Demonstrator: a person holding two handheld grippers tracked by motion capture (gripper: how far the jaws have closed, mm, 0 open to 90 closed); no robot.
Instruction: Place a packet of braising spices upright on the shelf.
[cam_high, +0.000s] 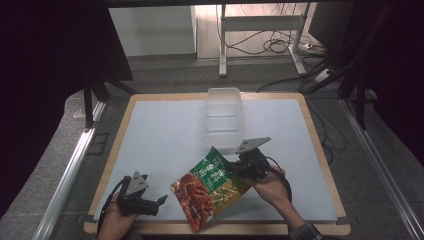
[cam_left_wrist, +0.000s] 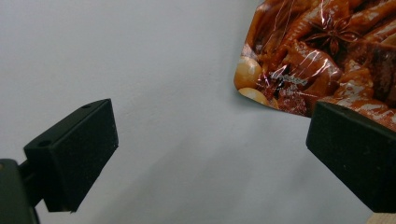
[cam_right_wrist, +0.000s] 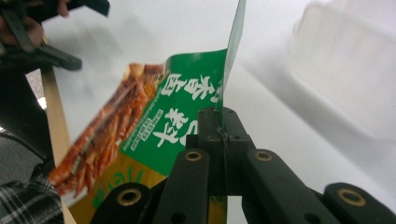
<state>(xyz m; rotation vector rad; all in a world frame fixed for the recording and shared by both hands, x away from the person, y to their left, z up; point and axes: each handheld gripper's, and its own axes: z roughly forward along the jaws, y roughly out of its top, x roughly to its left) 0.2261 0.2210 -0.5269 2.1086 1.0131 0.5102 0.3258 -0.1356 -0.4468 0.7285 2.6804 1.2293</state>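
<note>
The right gripper (cam_high: 239, 169) pinches the snack bag (cam_high: 210, 192) near the table's (cam_high: 165, 130) front edge; the left gripper (cam_high: 159, 204) is spread, and the clear bin (cam_high: 223, 119) is empty.

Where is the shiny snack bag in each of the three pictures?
High view: the snack bag lies low in the middle, its top edge pinched by the right hand-held gripper.
Left gripper view: the bag's brown corner is at the upper right, over the white table mat.
Right gripper view: the bag fills the middle, clamped edge-on.
Shared landmark: the white table mat.
</note>
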